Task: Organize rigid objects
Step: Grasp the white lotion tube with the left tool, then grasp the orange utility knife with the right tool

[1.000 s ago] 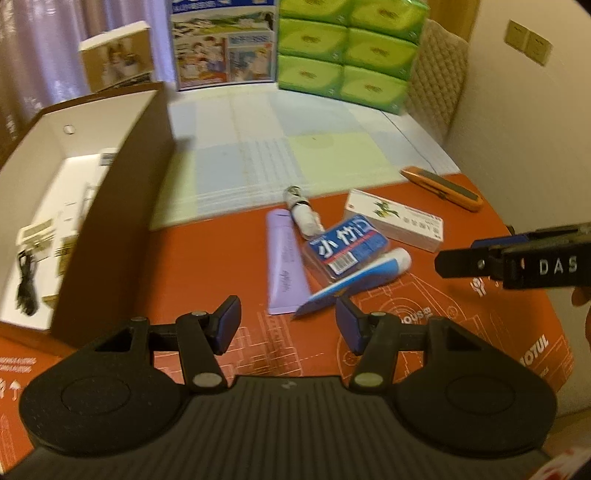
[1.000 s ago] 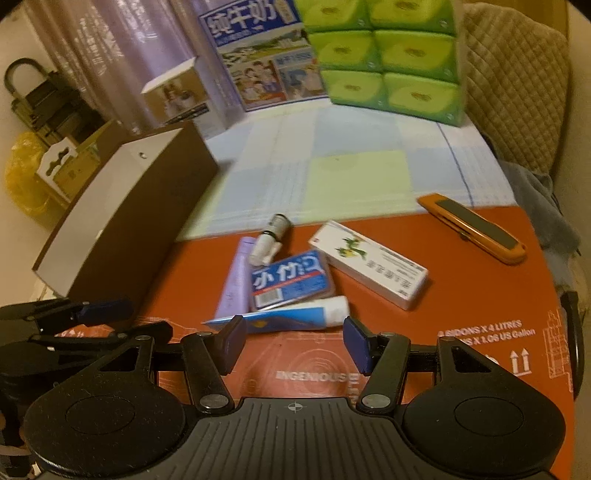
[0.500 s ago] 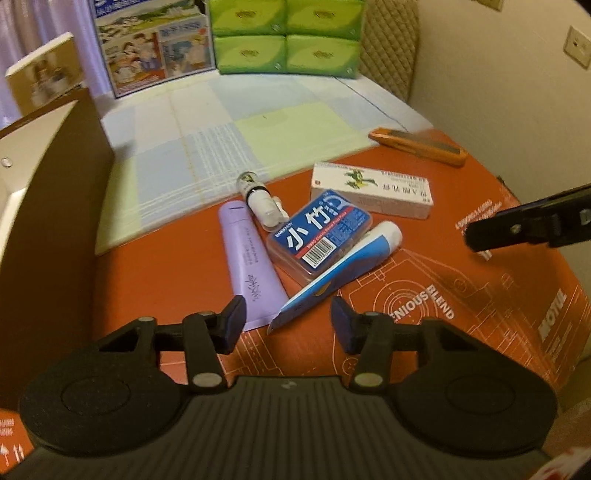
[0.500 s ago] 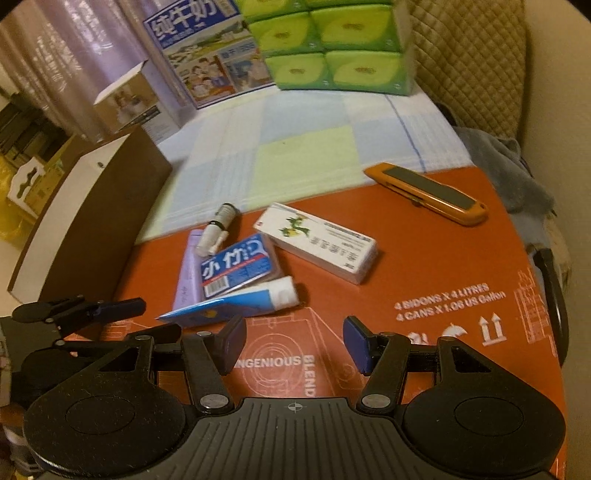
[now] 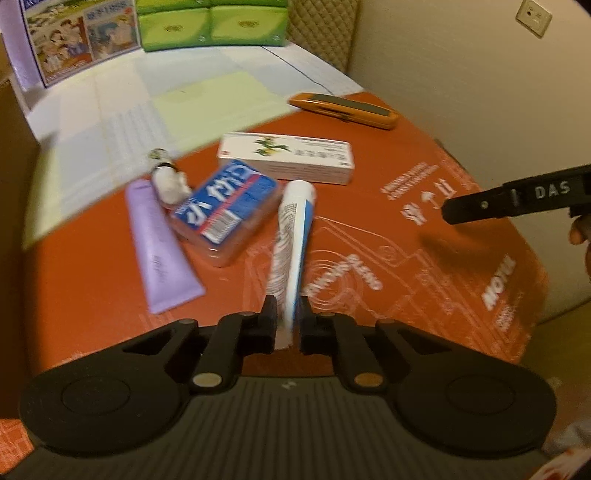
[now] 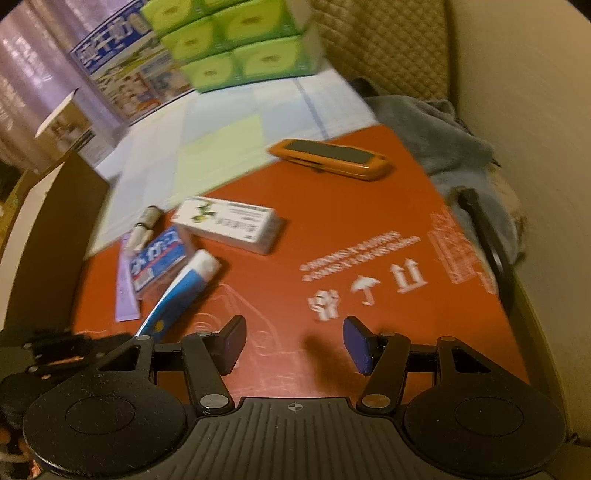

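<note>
A blue and white toothpaste tube point(image 5: 291, 236) lies on the orange cardboard sheet point(image 5: 406, 266), cap pointing away. My left gripper point(image 5: 287, 314) is shut on its flat tail end. Beside it are a blue labelled box point(image 5: 225, 206), a purple tube point(image 5: 159, 251), a small white bottle point(image 5: 168, 177) and a white carton point(image 5: 291, 157). An orange utility knife point(image 5: 343, 110) lies farther back. My right gripper point(image 6: 295, 343) hangs open over bare cardboard to the right of the pile, nothing between its fingers.
A tall brown box point(image 6: 40, 229) stands at the left. Green tissue packs point(image 5: 210, 26) and a printed carton point(image 5: 77, 37) line the back of a pale checked cloth point(image 5: 177, 92). A grey garment point(image 6: 443, 140) and the wall bound the right side.
My left gripper came down onto the toothpaste tube and closed on its tail; the tube swung to point away. My right gripper drifted right, away from the pile.
</note>
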